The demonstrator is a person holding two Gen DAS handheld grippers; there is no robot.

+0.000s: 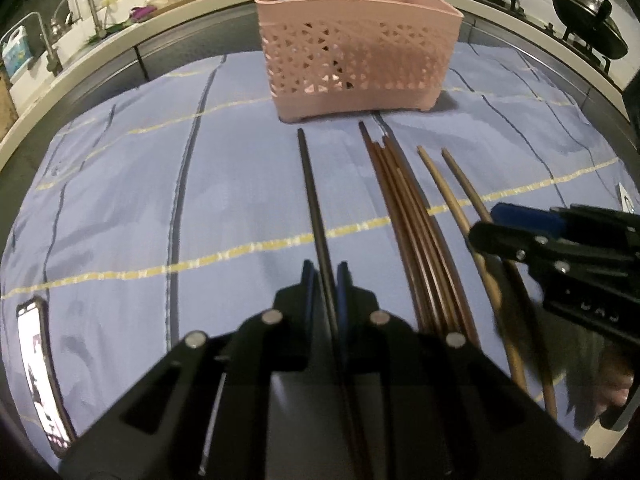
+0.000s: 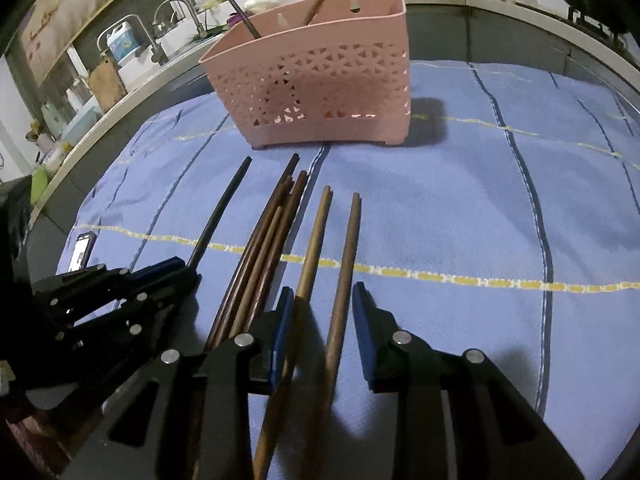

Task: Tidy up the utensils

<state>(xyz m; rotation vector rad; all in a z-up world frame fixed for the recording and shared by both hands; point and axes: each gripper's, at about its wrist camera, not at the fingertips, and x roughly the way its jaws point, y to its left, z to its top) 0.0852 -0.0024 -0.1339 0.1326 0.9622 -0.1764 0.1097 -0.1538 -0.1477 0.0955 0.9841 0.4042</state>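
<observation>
Task is early — the pink utensil basket (image 1: 356, 52) holds only two chopsticks, one black, one brown. Most lie on the blue cloth (image 1: 120, 184) in front of it: black chopstick (image 1: 314, 200), a reddish-brown bundle (image 1: 404, 208), two light wooden chopsticks (image 2: 332, 248). Left gripper (image 1: 325, 280) is clamped on the black one. Right gripper (image 2: 322, 300) straddles the wooden pair, jaws apart — not yet pinching. Phone (image 1: 40, 376) at the cloth edge.

dim indoor light fell from above, casting soft shadows on the blue cloth (image 1: 120, 184); fisheye edges curved and darkened, with slight blur.
</observation>
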